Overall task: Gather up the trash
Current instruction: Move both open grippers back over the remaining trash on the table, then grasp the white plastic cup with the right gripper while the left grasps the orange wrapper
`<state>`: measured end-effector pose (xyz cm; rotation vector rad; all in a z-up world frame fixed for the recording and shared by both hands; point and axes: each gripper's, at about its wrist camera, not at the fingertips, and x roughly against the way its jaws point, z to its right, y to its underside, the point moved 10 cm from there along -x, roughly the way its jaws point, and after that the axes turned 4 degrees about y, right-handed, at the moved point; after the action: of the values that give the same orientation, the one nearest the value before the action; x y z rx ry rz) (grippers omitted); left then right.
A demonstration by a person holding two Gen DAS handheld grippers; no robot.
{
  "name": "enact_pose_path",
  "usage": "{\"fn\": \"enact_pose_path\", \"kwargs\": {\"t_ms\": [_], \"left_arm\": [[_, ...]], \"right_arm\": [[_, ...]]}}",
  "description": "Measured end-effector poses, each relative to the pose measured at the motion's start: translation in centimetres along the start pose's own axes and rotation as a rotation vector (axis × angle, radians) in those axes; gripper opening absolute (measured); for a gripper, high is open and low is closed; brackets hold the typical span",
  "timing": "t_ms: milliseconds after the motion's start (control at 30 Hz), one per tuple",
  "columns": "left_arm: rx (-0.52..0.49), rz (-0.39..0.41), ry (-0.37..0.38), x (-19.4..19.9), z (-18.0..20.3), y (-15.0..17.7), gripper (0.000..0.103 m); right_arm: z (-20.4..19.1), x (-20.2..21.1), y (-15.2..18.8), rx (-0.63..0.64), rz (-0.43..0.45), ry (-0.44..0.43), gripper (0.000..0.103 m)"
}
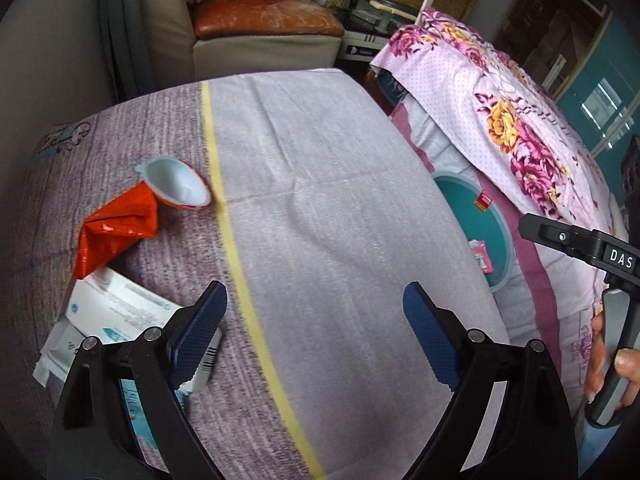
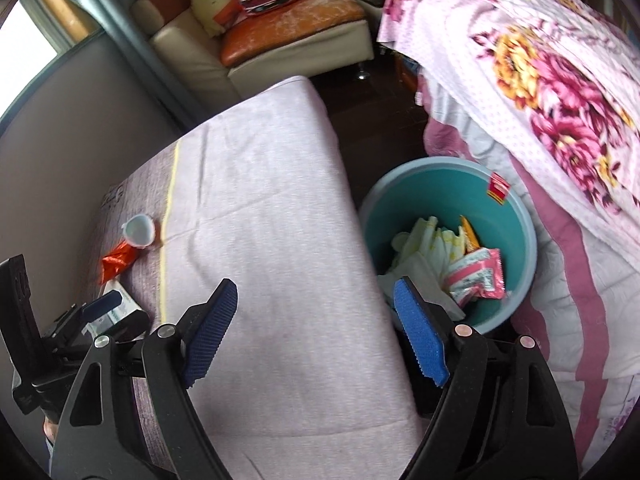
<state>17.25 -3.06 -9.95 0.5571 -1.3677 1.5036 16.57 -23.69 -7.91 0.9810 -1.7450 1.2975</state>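
Left gripper [image 1: 316, 312], jaws apart and empty, above the cloth [image 1: 328, 216]; cup [image 1: 178, 184], red wrapper [image 1: 116, 232] and boxes [image 1: 116, 312] ahead-left. Right gripper [image 2: 316, 320], likewise spread and empty; bin [image 2: 448, 216] of trash [image 2: 476, 276] ahead-right.

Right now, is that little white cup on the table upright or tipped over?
Tipped: the small white cup lies on its side beside the orange wrapper, its empty mouth facing sideways.

Both the left gripper [image 1: 316, 316] and right gripper [image 2: 316, 316] are built of black plastic arms fastened with silver screws, blue ribbed pads [image 1: 200, 332] are fitted to the jaws, and "DAS" is printed in white.
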Motion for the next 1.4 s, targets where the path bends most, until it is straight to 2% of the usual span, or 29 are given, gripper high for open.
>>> {"fn": "enact_pose_path", "kwargs": {"t_ms": [200,433,600,833,1200,1300,1400], "left_arm": [[0.016,0.039,-0.055,3.0,-5.7,0.4,0.094],[0.055,0.06,-0.12,5.3,-12.4,0.1,0.094],[0.076,0.068,-0.121,5.9,-15.9,-0.7,0.094],[0.013,-0.003,-0.058,3.8,-17.3,-1.4,0.094],[-0.057,-0.068,-0.008,0.8,-17.5,-2.2,0.094],[-0.076,-0.079,-0.015,0.3,-17.6,-2.3,0.094],[-0.061,-0.084,-0.009,0.0,-17.9,-2.5,0.094]], "right_arm": [[-6.0,-1.1,-0.3,0.109,-0.027,-0.009,0.078],[-13.5,-4.2,-1.3,0.223,-0.096,-0.063,0.078],[-18.8,-7.4,-1.7,0.293,-0.171,-0.119,0.078],[-23.2,-10.9,-2.4,0.354,-0.234,-0.192,0.078],[-25.8,-15.4,-4.0,0.361,-0.295,-0.271,0.078],[-26.0,-16.2,-4.1,0.364,-0.301,-0.286,0.078],[-26.4,-16.9,-3.8,0.371,-0.318,-0.303,0.071]]}}
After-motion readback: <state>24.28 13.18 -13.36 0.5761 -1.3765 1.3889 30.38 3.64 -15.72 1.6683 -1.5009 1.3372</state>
